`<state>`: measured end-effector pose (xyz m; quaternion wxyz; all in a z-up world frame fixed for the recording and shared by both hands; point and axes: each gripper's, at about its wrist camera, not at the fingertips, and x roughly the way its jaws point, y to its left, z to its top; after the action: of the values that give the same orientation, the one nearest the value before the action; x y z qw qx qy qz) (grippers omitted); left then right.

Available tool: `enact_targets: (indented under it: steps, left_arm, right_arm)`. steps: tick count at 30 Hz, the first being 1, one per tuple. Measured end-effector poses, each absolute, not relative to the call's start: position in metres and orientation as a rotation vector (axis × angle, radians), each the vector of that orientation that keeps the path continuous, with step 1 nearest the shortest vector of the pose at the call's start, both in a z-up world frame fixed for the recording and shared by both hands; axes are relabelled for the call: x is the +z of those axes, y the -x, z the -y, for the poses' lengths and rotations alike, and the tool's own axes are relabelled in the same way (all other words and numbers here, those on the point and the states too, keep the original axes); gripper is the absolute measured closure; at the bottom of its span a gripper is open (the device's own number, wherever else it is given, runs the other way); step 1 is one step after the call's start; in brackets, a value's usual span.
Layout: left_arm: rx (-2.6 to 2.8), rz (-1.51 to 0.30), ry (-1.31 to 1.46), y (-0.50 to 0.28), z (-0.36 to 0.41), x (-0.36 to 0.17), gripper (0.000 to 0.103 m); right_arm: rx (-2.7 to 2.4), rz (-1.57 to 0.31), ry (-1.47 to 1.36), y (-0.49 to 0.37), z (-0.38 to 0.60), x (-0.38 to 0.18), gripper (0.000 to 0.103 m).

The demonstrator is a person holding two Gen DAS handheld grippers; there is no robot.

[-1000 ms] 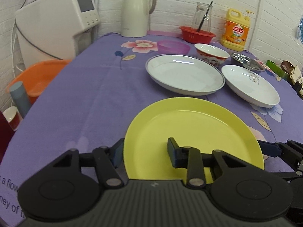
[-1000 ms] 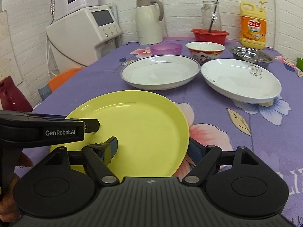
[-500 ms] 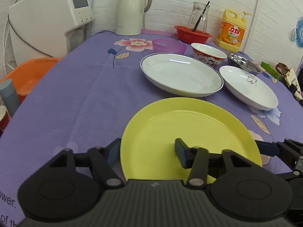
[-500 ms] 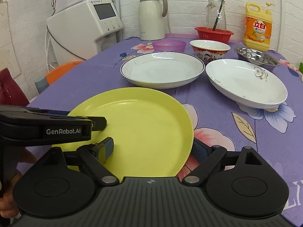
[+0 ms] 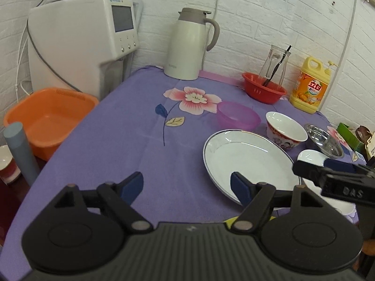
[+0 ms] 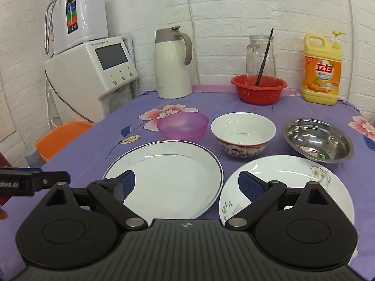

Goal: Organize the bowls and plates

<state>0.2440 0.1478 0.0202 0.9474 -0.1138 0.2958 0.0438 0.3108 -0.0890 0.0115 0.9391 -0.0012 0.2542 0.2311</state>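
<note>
— Tongs, left [image 5: 186, 185]: jaws opening, nothing between them, above bare purple cloth beside the blue-rimmed plate [image 5: 248, 161].

— And the right tongs [image 6: 186, 185]?

— Spread wide, empty, over the gap where the blue-rimmed plate meets the flowered plate [image 6: 293, 180] (rims touching or overlapping, can't tell which).

— Bowls?

— Purple bowl [image 6: 182, 126], painted bowl [image 6: 243, 133], steel bowl [image 6: 318, 140], in a row behind the plates on the surface [image 6: 211, 103].
</note>
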Motion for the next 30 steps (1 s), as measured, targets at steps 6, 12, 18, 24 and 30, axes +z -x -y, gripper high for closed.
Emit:
enact_targets:
  steps: [6, 12, 18, 24, 30]
  left_arm:
    - [0.104, -0.657, 0.221, -0.27, -0.156, 0.005, 0.027]
    - [0.097, -0.686, 0.252, -0.289, -0.17, -0.007, 0.027]
    - [0.115, -0.689, 0.254, -0.288, -0.18, -0.011, 0.027]
    - [0.131, -0.692, 0.256, -0.292, -0.181, -0.011, 0.027]
    - [0.094, -0.718, 0.241, -0.323, -0.164, -0.018, 0.027]
  right_arm:
    - [0.505, -0.645, -0.028, -0.376, 0.078, -0.005, 0.0]
    - [0.545, -0.723, 0.005, -0.388, 0.059, -0.02, 0.0]
    - [0.545, -0.731, 0.039, -0.388, 0.038, -0.021, 0.0]
    - [0.582, -0.692, 0.041, -0.375, 0.034, -0.016, 0.0]
    - [0.604, -0.704, 0.005, -0.359, 0.05, -0.019, 0.0]
